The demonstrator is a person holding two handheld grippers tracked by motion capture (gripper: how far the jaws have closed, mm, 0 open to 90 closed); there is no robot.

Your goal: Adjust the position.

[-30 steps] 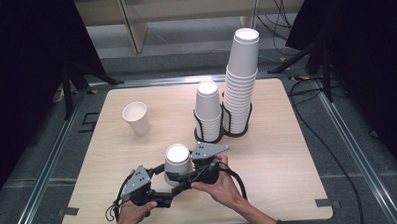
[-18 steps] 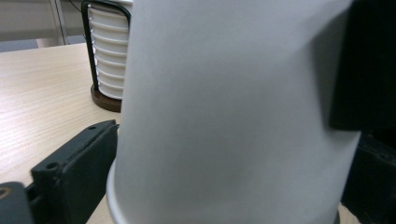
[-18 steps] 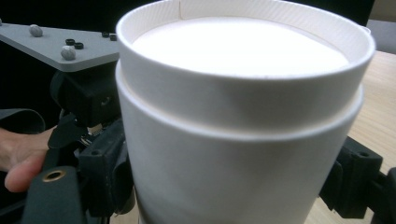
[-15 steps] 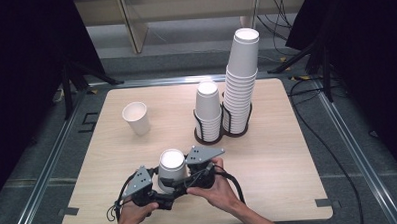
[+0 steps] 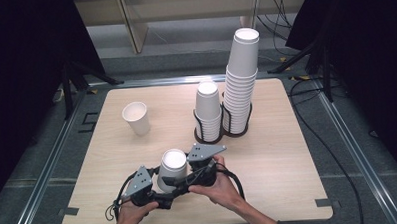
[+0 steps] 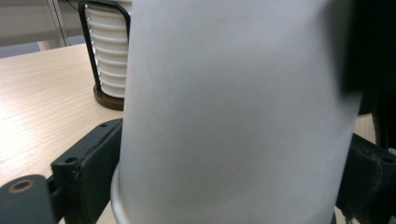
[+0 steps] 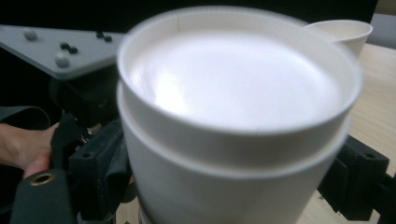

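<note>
Two nested, upside-down paper cups (image 5: 172, 169) are standing over the bench's (image 5: 288, 164) near edge, axis upright, between both hands. Left gripper (image 5: 161, 189) jaws, just closing, are flanking the lower wall; right gripper (image 5: 185, 176) jaws are flanking the upper cup — clamped or not, cannot tell.

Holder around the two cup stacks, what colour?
Black wire holder, dark round base; clearest in the high view, also seen up close in the left gripper view.
</note>
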